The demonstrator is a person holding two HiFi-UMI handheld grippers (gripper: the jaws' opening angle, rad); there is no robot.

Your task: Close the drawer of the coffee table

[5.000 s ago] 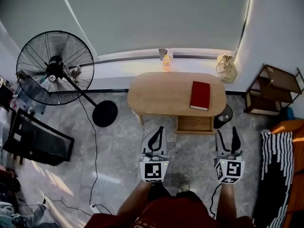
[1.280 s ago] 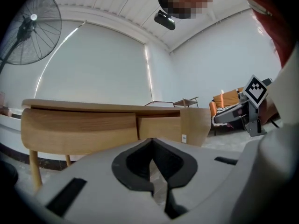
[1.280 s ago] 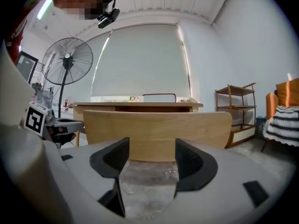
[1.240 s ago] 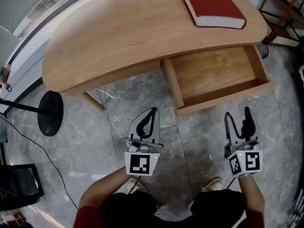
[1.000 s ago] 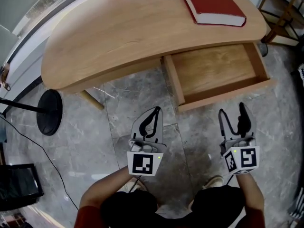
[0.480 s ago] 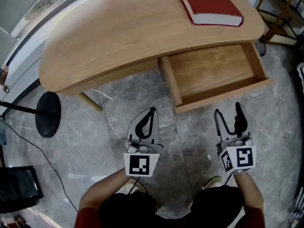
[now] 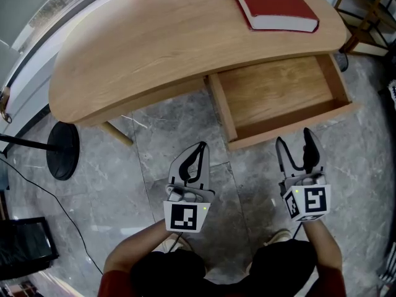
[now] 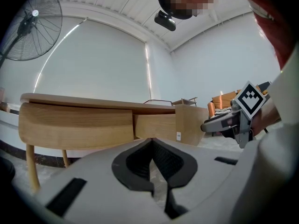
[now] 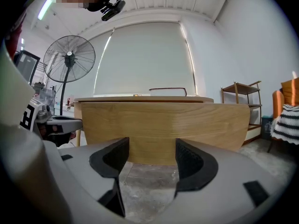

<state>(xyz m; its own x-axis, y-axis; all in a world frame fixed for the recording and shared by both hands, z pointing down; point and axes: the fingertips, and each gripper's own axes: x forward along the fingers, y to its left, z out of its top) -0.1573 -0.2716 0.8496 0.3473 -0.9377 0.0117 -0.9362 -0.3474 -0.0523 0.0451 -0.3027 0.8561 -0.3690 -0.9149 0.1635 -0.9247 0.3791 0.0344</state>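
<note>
The oval wooden coffee table point(image 7: 154, 48) has its drawer point(image 7: 281, 101) pulled out toward me, empty inside. The drawer's front panel point(image 9: 163, 125) fills the right gripper view. My right gripper point(image 7: 295, 142) is open and sits just in front of that panel, a short gap away, with nothing between its fingers. My left gripper point(image 7: 199, 146) is shut and hovers over the floor left of the drawer, below the table's edge. In the left gripper view the table point(image 8: 74, 122) and the drawer's side point(image 8: 191, 125) show ahead, with the right gripper point(image 8: 233, 122) beside them.
A red book point(image 7: 272, 5) lies on the tabletop above the drawer. A fan's black base point(image 7: 62, 150) stands on the marble floor at left. A wooden shelf point(image 7: 368, 17) is at the right. My feet point(image 7: 278, 235) are behind the grippers.
Since five seconds ago I came close to the table. Over the last second the right gripper has edged forward toward the drawer front; the left gripper has barely moved.
</note>
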